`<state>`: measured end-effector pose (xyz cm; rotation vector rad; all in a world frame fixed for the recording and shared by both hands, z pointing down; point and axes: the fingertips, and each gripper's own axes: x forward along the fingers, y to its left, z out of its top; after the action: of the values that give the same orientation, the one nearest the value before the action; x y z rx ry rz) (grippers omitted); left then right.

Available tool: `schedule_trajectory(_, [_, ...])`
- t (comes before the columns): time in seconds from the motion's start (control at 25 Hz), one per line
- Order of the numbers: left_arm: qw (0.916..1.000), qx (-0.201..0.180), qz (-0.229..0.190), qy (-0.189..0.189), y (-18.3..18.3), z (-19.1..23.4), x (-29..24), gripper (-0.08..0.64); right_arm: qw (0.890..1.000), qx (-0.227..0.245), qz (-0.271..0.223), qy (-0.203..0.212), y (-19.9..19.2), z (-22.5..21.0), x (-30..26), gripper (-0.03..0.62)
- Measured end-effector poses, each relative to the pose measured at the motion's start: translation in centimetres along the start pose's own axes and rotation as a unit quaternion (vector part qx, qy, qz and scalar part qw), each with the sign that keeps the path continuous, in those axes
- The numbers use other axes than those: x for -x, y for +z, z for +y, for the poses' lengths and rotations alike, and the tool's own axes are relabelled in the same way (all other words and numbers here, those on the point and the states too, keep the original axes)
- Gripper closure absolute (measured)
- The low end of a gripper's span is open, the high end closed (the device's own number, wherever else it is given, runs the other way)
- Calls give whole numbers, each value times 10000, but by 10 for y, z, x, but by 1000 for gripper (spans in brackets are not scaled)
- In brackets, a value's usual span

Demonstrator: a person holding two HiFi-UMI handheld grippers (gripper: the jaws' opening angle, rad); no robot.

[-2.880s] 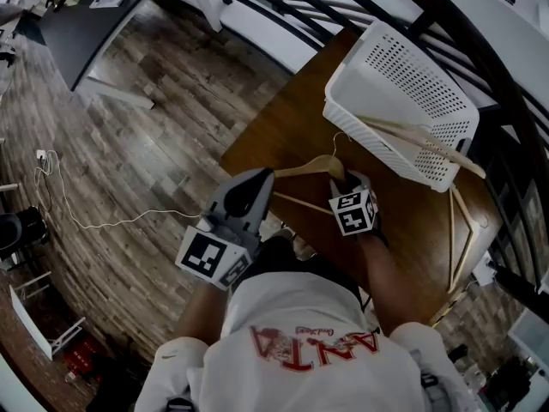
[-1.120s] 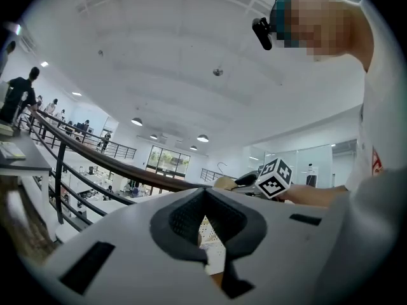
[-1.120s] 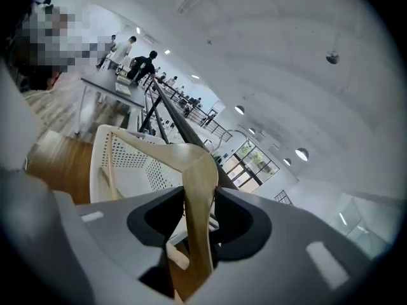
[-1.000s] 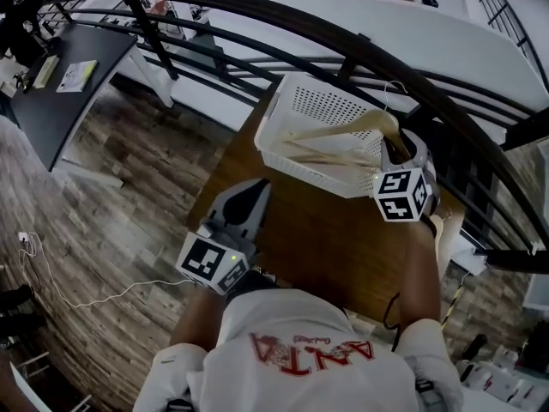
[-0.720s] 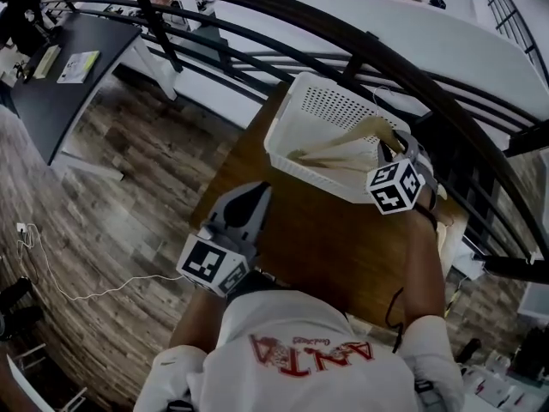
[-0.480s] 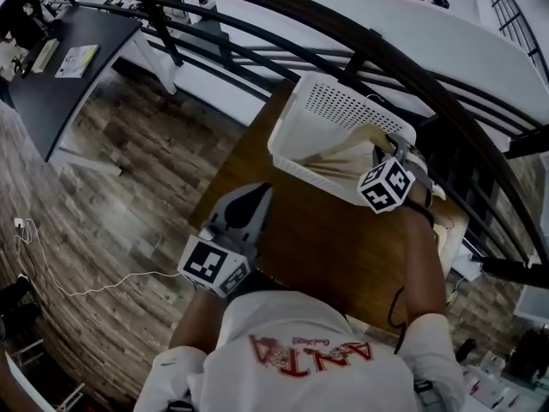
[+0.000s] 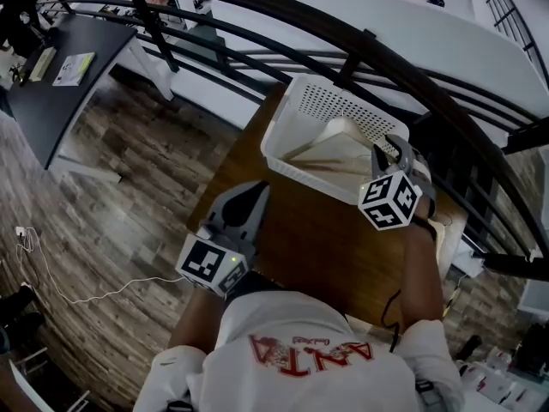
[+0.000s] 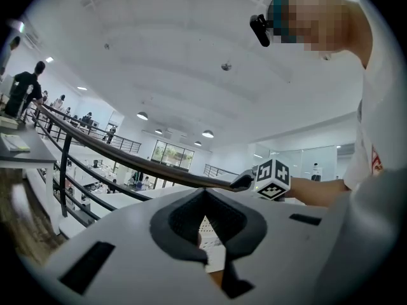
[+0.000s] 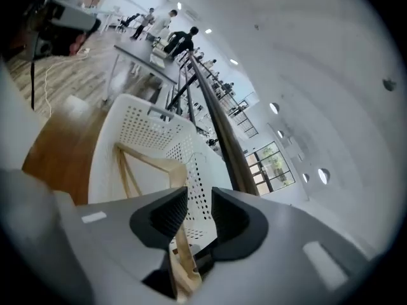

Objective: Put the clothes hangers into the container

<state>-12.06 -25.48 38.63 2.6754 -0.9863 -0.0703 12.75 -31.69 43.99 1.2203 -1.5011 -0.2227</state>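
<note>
A white perforated basket [image 7: 296, 163] stands at the far end of the brown table [image 7: 317, 239]. Pale wooden hangers [image 7: 330, 147] lie inside it. My right gripper [image 7: 388, 151] hovers over the basket's near right corner. Its jaws are closing. In the right gripper view [image 9: 198, 205] a wooden hanger [image 9: 149, 162] rests in the basket [image 9: 143, 129], and one arm of it shows low in the gap between the jaws, with no pad pressing on it. My left gripper [image 7: 251, 189] is shut and holds nothing, near the table's left edge; its tips meet [image 8: 205, 192].
A dark curved railing [image 7: 343, 50] runs just behind the basket. Wooden floor [image 7: 129, 170] lies to the left, with a dark desk [image 7: 60, 67] at the far left. The person's white shirt [image 7: 300, 350] fills the bottom of the head view.
The right gripper brought a hanger up from the table into the basket. The hanger now lies lower inside it, and the gripper has drawn back a little. The left gripper stayed put.
</note>
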Motion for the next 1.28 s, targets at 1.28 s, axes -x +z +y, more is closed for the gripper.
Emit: schedule_trajectory(1.28, [9898,-942,-124,-1064,29,-206,-44,552,8475,-4374,-2918,-724,-147,-34,247,591])
